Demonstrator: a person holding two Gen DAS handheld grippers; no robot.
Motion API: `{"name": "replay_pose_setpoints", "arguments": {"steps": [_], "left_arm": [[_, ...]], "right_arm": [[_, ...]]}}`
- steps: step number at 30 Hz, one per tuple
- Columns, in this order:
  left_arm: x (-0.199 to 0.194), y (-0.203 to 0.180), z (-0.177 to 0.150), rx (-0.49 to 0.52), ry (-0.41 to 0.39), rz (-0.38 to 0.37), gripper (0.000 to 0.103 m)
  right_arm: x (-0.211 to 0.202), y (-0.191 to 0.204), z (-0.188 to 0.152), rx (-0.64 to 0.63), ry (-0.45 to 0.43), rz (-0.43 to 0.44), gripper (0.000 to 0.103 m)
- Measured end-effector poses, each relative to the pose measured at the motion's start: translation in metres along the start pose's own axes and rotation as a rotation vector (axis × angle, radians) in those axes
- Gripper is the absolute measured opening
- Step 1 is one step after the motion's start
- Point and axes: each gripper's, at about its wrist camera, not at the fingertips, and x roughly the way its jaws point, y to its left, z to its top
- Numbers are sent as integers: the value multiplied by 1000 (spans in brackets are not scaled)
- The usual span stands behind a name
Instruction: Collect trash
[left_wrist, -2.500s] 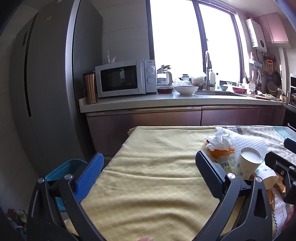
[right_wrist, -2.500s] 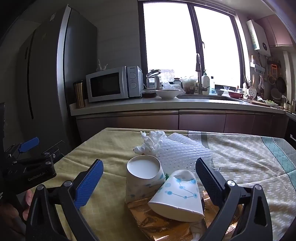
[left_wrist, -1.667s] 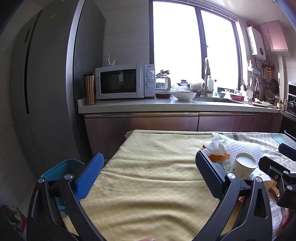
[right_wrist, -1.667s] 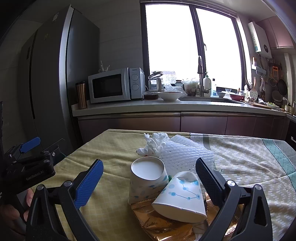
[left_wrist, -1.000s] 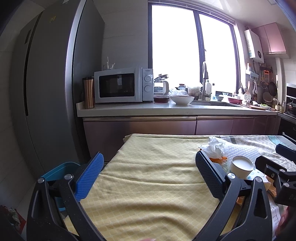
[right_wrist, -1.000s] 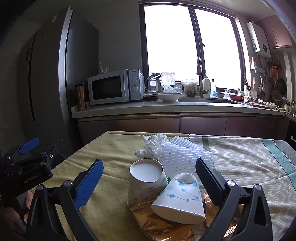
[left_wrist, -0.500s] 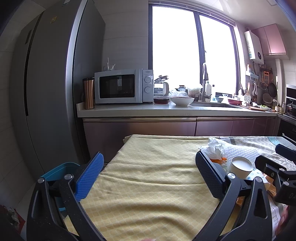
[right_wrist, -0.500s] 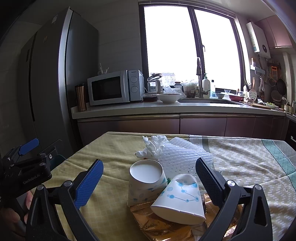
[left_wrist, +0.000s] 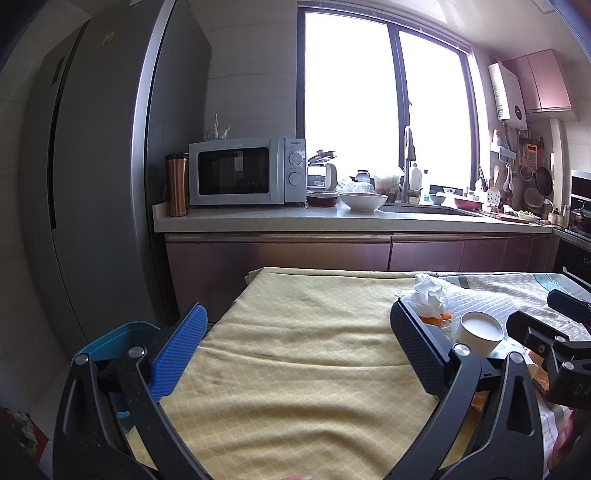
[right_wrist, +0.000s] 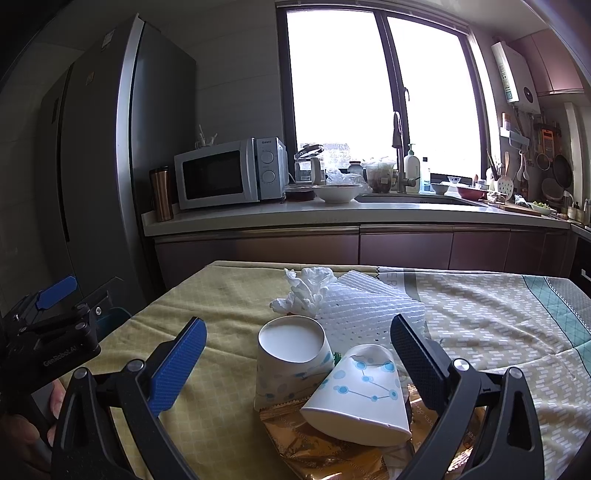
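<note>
- Left wrist view: the left gripper (left_wrist: 298, 345) hangs with jaws wide apart and nothing between them over the bare yellow tablecloth (left_wrist: 295, 369); the trash pile sits to the right of that cloth's middle, led by a crumpled tissue (left_wrist: 428, 295) and an upright paper cup (left_wrist: 480, 330) just in front of it; a blue bin (left_wrist: 110, 339) shows below the cloth's left edge, a likely place for the trash.
- Left wrist view, against 2.5 s ago: the pile reads smaller and farther from the jaws, so this gripper seems to have pulled back and levelled; the pile itself lies as it did.
- Right wrist view: the right gripper (right_wrist: 298, 345) is spread open and empty, straddling the pile on the tablecloth (right_wrist: 221, 295); the paper cup (right_wrist: 291, 360) stands between the jaws, touching a tipped cup (right_wrist: 360, 393) that lies on a gold foil wrapper (right_wrist: 314, 439); white foam netting (right_wrist: 369, 310) and the tissue (right_wrist: 308, 290) rest just behind.
- Handling, as a judgement: the cups look light and thin-walled, easily crushed, best pinched across the body near the rim; foil may be slippery and crackly; tissue and netting soft, taken anywhere.
- Right wrist view, against 2.5 s ago: framing barely differs; the cups keep their places; jaws as wide as then.
</note>
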Motion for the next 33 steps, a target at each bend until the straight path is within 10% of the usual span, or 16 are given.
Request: {"name": "replay_pose_setpoints", "arguments": {"steps": [22,33], "left_arm": [[3,-3,-2,2,22,-13,98],[16,-30,-7,64,106,-192,98]], "right_arm": [[1,-9,-6,13,17,14,96],[7,-31,-14,49,73,-1,96]]}}
